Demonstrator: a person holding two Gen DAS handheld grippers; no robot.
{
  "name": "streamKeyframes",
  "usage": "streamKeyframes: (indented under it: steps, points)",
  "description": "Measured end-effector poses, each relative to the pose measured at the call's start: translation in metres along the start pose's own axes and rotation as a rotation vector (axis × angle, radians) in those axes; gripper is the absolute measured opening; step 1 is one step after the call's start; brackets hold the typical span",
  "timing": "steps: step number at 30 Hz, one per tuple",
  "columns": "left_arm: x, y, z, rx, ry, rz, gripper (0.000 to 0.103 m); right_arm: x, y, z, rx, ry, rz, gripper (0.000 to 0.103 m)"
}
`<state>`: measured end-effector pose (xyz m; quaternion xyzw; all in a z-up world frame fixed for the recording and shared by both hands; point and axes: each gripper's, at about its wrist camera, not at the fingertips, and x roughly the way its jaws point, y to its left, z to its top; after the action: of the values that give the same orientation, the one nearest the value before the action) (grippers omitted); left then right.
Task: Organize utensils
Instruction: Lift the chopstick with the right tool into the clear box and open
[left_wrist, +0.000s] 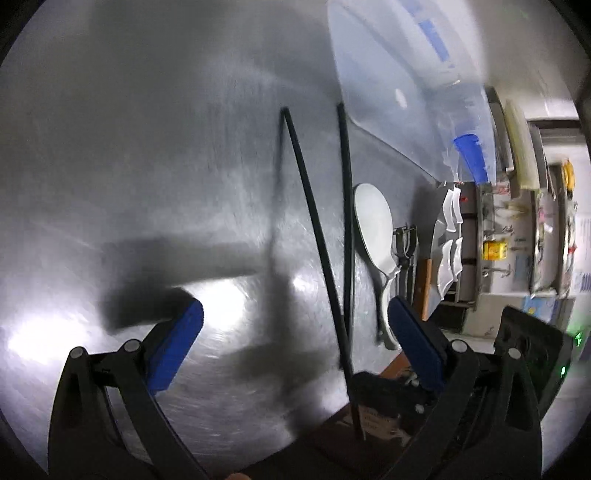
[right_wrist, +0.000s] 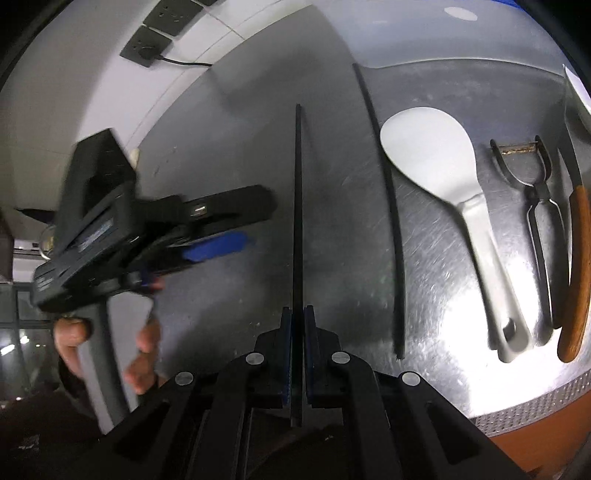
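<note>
My right gripper (right_wrist: 297, 317) is shut on a black chopstick (right_wrist: 297, 206) that points forward above the steel tabletop; it also shows in the left wrist view (left_wrist: 317, 236). A second black chopstick (right_wrist: 384, 192) lies on the table to its right, and shows in the left wrist view (left_wrist: 346, 221). Beside it lie a white rice paddle (right_wrist: 439, 162), a black peeler (right_wrist: 532, 192) and a wooden-handled knife (right_wrist: 576, 266). My left gripper (left_wrist: 291, 343) is open and empty over bare steel; it shows at the left of the right wrist view (right_wrist: 218, 232).
A clear plastic bin (left_wrist: 406, 74) stands at the far side of the utensils. Wall sockets (right_wrist: 147, 40) with a plugged cable are at the back. The table's front edge (right_wrist: 535, 406) has a textured strip. Shelves with white dishes (left_wrist: 450, 236) are beyond the table.
</note>
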<state>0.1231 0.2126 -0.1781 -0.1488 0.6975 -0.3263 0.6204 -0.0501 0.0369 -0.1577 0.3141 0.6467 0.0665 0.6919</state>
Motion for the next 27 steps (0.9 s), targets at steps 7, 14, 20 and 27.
streamKeyframes:
  steps: [7,14,20,27]
  points:
    - [0.017,0.004,0.003,-0.062,0.06,-0.025,0.056,0.0,0.002,-0.001,-0.035,0.022,0.044,0.007]
    - [0.02,-0.003,-0.001,-0.056,0.074,-0.036,0.008,-0.009,0.001,0.006,-0.06,0.051,0.066,0.007]
    - [0.009,-0.011,-0.005,-0.035,0.008,-0.068,0.005,-0.005,0.0,0.014,-0.114,0.07,0.047,0.008]
    - [0.004,-0.01,0.001,-0.048,-0.023,-0.05,0.004,0.016,-0.007,0.036,-0.179,0.129,-0.03,0.014]
